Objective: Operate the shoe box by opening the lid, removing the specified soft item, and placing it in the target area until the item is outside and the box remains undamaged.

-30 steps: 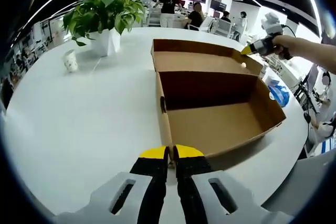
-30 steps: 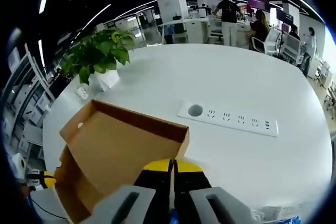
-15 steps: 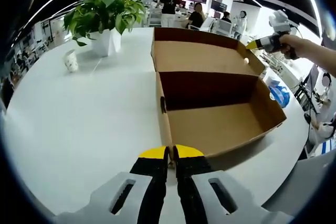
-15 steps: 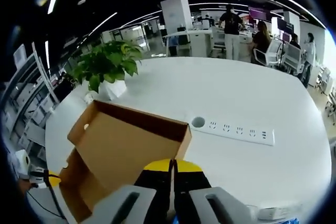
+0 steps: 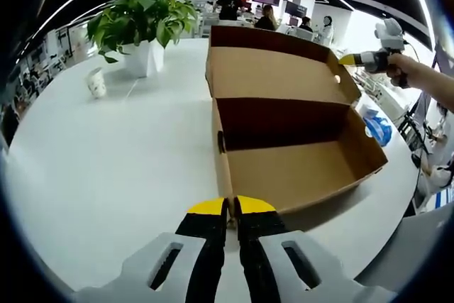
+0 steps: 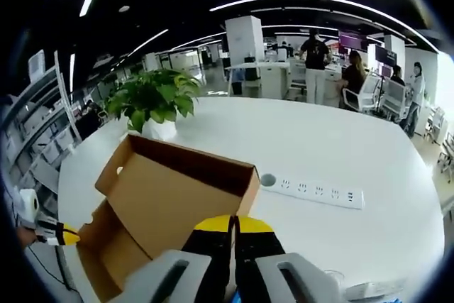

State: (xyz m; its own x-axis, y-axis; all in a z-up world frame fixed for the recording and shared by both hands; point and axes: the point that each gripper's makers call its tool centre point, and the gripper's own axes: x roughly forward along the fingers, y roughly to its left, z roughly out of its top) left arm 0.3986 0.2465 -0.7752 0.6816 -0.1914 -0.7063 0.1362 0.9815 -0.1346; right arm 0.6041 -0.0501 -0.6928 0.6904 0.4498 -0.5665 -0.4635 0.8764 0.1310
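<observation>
While the shoe box (image 5: 291, 147) lies open on the white worktop (image 5: 106, 161), its near corner wall is pinched by the left tongs (image 5: 230, 207), jaws together on the cardboard. The lid (image 6: 177, 193) is held raised at its far corner by the right tongs (image 6: 233, 223) — likewise clamped. No soft item is seen in the exposed interior; its location cannot be told. The box's long axis runs crosswise before the left tongs — the nearer pair.
</observation>
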